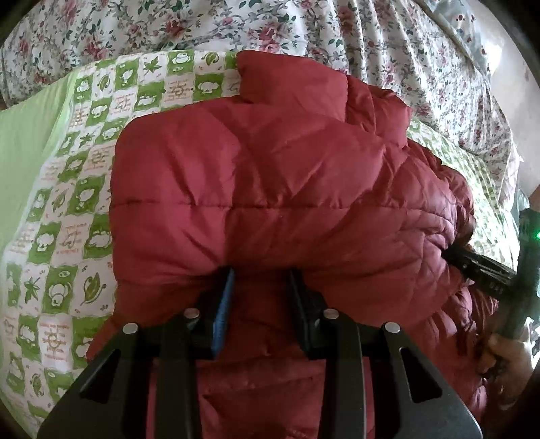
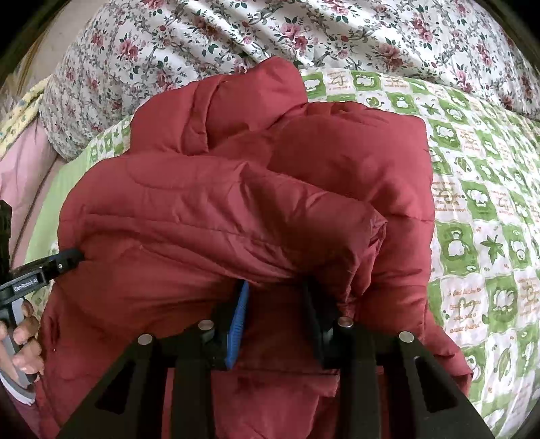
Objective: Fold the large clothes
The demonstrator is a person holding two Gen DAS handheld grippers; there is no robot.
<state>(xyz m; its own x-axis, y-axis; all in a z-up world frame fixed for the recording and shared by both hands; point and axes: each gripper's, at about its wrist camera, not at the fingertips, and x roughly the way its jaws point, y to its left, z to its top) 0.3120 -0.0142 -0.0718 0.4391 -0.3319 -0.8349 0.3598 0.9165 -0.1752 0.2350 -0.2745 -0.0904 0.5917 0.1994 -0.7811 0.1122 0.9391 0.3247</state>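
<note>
The red puffer jacket [image 1: 270, 189] lies bunched on a green-and-white patterned bedsheet [image 1: 67, 209], with a floral quilt [image 2: 270, 30] behind it. The left gripper [image 1: 260, 287] tilts steeply down, its jaws clamped on a thick fold at the jacket's near edge. The right gripper [image 2: 275, 300] tilts down likewise, jaws pinching another fold. A hand [image 2: 25, 341] grips the left handle.

Both wrist views close, angled down, sharing jacket [image 1: 270, 189].
</note>
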